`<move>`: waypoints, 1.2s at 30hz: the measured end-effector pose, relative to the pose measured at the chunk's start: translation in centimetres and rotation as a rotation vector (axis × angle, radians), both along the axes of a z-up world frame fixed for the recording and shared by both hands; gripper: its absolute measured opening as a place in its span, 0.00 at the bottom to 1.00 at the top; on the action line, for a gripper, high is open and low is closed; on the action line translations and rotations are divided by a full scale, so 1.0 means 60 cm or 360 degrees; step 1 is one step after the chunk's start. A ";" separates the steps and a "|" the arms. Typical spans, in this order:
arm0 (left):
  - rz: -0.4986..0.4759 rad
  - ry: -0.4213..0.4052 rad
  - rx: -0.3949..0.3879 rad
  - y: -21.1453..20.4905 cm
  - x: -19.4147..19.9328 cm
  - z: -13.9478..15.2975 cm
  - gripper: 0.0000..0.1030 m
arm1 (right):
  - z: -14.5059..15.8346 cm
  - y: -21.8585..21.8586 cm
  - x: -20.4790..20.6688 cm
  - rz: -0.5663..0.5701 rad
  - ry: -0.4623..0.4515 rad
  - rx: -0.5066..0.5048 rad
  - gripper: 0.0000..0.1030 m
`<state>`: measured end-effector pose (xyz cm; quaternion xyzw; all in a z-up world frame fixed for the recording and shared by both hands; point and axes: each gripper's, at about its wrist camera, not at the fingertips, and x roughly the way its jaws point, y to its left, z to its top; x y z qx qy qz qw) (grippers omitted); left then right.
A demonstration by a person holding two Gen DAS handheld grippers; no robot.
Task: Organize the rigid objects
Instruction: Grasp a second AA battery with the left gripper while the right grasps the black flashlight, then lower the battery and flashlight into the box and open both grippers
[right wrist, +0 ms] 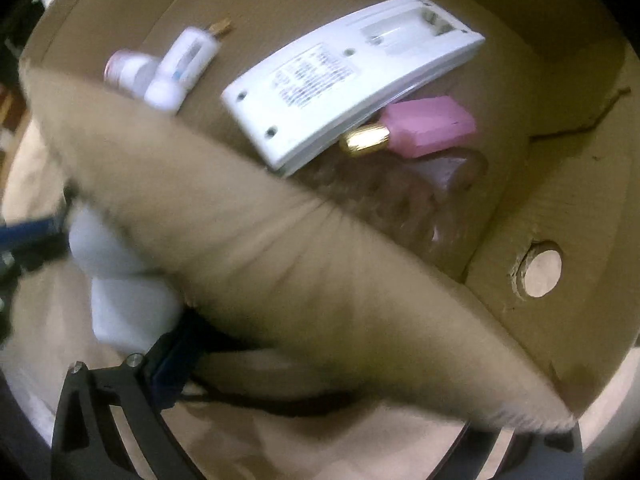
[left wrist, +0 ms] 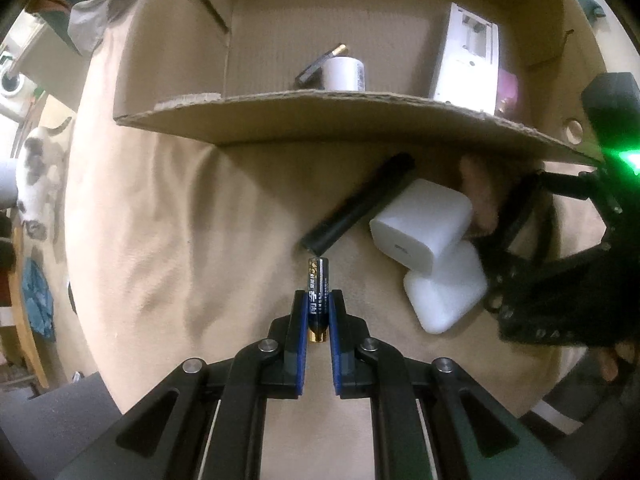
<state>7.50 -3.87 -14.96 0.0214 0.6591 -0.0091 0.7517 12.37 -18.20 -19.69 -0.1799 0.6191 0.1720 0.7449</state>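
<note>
Left wrist view, left gripper (left wrist: 318,312): clamped on a battery (left wrist: 318,292), gripped mid-body so its nose points ahead toward the cardboard box (left wrist: 360,110).
Left wrist view, loose items: black tube (left wrist: 358,204) lies just past the battery tip; two white blocks (left wrist: 424,224) stacked beside it on the tan cloth (left wrist: 160,240), near the box's front wall.
Left wrist view, box contents: white roll (left wrist: 344,74) and white remote (left wrist: 468,56), laid inside, apparently already sorted.
Left wrist view, room: the front wall's edge stands between battery and interior; the lift must clear it, I judge. Bare floor left of the roll.
Right wrist view, right gripper (right wrist: 172,364): low against the box wall, blurred; whether it grips anything I cannot tell.
Right wrist view, contents: remote (right wrist: 340,76) rests tilted over a pink bottle (right wrist: 424,124); small white bottles (right wrist: 168,76) at the far left.
</note>
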 end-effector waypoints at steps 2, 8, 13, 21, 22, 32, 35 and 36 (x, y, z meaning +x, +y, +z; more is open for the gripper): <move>0.0001 -0.0002 0.0004 -0.001 0.001 -0.002 0.09 | 0.000 -0.002 0.000 -0.0006 0.0041 0.0042 0.92; 0.0027 -0.0035 0.0007 0.002 -0.006 -0.001 0.09 | 0.023 -0.008 -0.017 0.0005 0.0052 0.0047 0.91; 0.0050 -0.0090 -0.0013 0.008 -0.020 0.025 0.09 | 0.076 -0.038 -0.036 -0.0084 0.0057 0.0186 0.91; 0.0046 -0.0252 -0.0041 0.012 -0.040 0.103 0.09 | 0.178 -0.050 -0.066 -0.0133 -0.0088 0.0413 0.91; 0.0036 -0.0283 -0.0033 0.010 -0.041 0.113 0.09 | 0.193 -0.049 -0.067 -0.0130 -0.0115 0.0443 0.91; -0.0035 -0.0515 0.0011 0.004 -0.014 0.204 0.09 | 0.354 -0.049 -0.078 -0.0054 -0.0384 0.0668 0.91; -0.0036 -0.0578 0.0037 0.003 0.009 0.228 0.09 | 0.404 -0.035 -0.065 -0.0024 -0.0478 0.0694 0.91; -0.0026 -0.0596 0.0028 0.005 0.019 0.238 0.09 | 0.420 -0.031 -0.059 -0.0020 -0.0509 0.0705 0.91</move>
